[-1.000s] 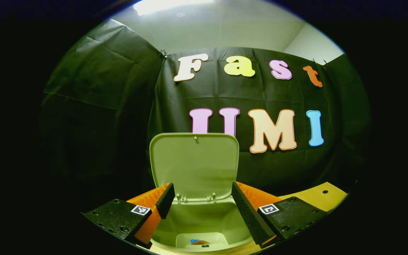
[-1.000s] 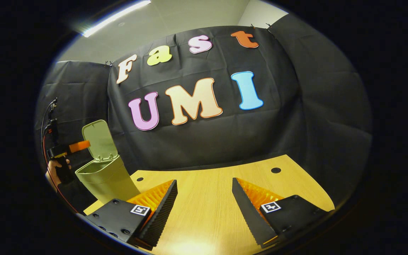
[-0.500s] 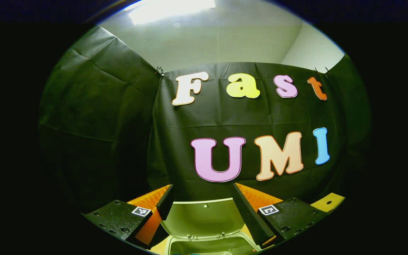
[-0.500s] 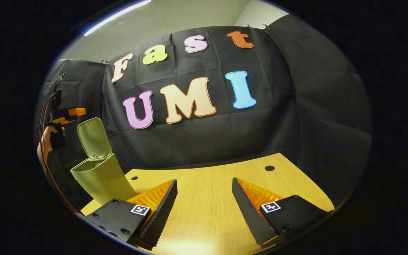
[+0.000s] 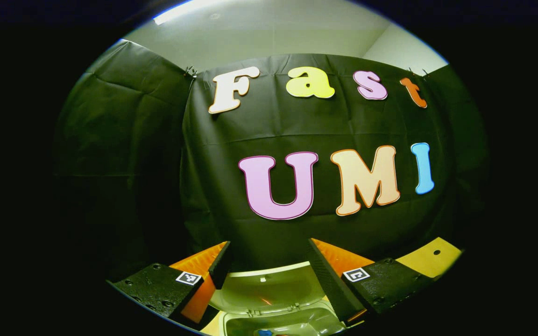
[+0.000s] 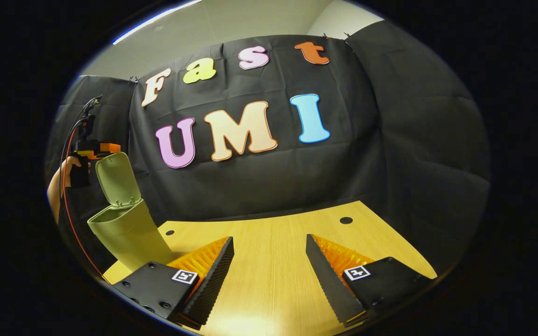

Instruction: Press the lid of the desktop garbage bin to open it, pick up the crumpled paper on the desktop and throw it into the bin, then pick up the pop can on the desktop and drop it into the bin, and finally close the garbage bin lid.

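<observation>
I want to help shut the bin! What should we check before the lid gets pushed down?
1. Lid standing open, ready to push: ok.
2. Left gripper open, holding nothing: ok.
3. Left gripper up by the lid's top edge: ok.
4. Right gripper open over the table, away from the bin: ok.
5. Trash inside the bin: something there; paper and can both in, cannot tell.

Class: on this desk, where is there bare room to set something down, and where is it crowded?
Free: the wooden desk ahead of the right gripper, from the bin across to the far cable hole. Crowded: the left edge, where the bin stands with its lid up and the left gripper by it.
</observation>
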The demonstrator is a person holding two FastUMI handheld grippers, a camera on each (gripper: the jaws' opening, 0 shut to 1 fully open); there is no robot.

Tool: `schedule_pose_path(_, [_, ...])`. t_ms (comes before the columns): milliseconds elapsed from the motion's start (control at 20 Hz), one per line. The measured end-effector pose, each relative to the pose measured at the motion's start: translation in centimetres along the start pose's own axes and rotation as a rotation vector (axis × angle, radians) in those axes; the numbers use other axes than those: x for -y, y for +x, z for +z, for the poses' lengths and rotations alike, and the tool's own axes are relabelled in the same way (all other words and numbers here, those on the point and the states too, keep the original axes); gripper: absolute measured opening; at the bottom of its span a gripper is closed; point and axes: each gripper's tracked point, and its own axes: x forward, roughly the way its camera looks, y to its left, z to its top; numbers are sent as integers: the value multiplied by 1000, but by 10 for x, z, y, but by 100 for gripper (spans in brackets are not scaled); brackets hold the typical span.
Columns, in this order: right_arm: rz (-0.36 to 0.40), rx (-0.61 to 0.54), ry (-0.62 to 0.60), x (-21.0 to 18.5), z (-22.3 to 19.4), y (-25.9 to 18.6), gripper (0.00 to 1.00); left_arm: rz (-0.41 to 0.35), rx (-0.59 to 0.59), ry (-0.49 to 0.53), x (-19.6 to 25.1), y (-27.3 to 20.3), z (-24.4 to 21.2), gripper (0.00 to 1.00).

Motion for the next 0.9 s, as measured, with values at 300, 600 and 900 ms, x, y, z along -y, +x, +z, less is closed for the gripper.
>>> schedule_pose_path(300, [61,-11,0,-16,-1,11,97,-19,-34,-56,7,-43,-17,93])
schedule_pose_path(600, [122,-26,-35,-34,-7,14,98,-29,-88,-85,22,-85,-51,93])
schedule_pose_path(900, [138,-36,-49,-35,-7,12,97,-53,-154,-125,36,-111,-96,94])
